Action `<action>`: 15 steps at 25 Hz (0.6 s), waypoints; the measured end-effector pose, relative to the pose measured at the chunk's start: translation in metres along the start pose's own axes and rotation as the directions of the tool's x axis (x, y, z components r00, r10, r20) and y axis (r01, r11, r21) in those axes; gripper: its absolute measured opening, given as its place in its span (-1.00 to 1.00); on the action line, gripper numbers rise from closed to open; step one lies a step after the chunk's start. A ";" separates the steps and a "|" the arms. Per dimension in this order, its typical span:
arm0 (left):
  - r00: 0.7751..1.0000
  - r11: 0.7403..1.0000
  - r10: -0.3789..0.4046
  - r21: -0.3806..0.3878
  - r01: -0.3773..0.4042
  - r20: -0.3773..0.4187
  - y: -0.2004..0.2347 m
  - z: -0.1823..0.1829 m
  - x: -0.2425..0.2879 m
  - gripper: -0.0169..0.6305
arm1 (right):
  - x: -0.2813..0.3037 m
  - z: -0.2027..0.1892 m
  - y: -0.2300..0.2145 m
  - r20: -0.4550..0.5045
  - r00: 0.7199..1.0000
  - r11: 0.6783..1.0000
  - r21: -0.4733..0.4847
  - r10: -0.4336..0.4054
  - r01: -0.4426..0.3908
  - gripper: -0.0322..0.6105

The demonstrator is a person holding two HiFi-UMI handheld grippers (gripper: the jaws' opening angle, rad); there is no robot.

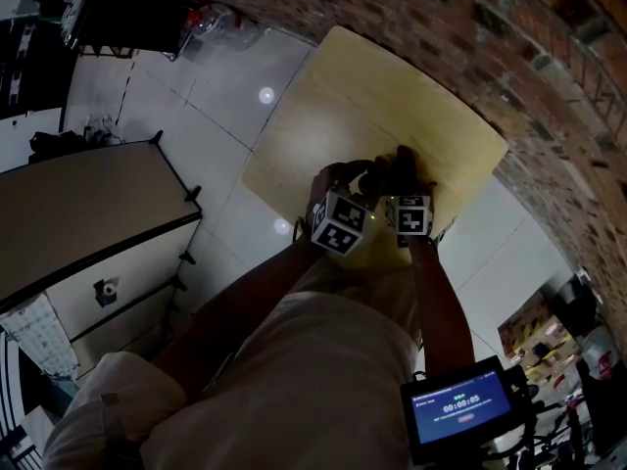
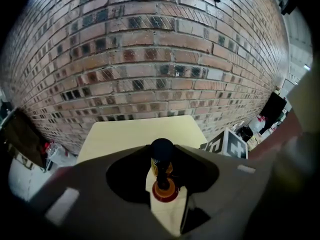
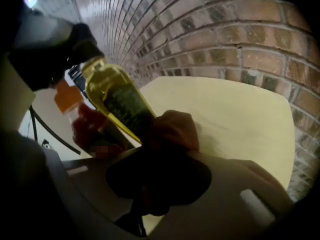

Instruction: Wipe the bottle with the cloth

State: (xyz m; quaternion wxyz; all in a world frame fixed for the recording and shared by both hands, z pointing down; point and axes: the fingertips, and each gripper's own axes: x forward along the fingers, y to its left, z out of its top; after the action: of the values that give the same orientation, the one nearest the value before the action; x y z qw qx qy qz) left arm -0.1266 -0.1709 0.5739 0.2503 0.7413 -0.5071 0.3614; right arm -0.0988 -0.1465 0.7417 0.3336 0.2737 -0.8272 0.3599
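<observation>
My left gripper [image 2: 163,150] is shut on the bottle [image 2: 162,168], which shows a dark cap and an amber neck between the jaws. In the right gripper view the bottle [image 3: 117,101] slants above the pale wooden table [image 3: 235,114], full of yellow liquid, with a dark label. My right gripper [image 3: 170,151] is shut on a dark brownish cloth [image 3: 172,126] that presses against the bottle's lower part. In the head view both grippers meet over the table's near edge, the left gripper [image 1: 364,178] beside the right gripper [image 1: 400,167]; the bottle is hard to make out there.
A brick wall [image 2: 150,59] runs right behind the small table [image 1: 392,106]. A white cabinet [image 1: 88,213] stands on the tiled floor [image 1: 216,96] to the left. A small screen [image 1: 458,406] hangs at the person's right side. Clutter lies by the wall at the right [image 2: 260,124].
</observation>
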 end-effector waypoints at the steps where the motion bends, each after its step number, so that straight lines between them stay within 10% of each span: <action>1: 1.000 1.000 -0.004 0.002 0.004 0.003 0.000 0.000 0.000 -0.45 | 0.002 -0.004 0.001 -0.028 1.000 1.000 -0.024 0.009 -0.009 -0.64; 8: 0.988 0.970 -0.137 0.196 0.147 -0.065 -0.012 -0.009 -0.008 -0.45 | -0.071 0.045 -0.042 0.204 0.972 0.973 0.170 0.118 -0.154 -0.63; 15: 0.964 0.818 -0.229 0.509 0.266 -0.135 -0.036 -0.022 -0.013 -0.45 | -0.146 0.115 0.039 0.266 0.810 0.847 -0.055 0.522 -0.528 -0.63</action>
State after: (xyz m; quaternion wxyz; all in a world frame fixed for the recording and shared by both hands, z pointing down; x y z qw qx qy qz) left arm -0.1025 -0.1342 0.5765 0.1011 0.8282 -0.2803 0.4747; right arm -0.0749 -0.1815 0.5566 0.1017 0.0848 -0.9043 0.4059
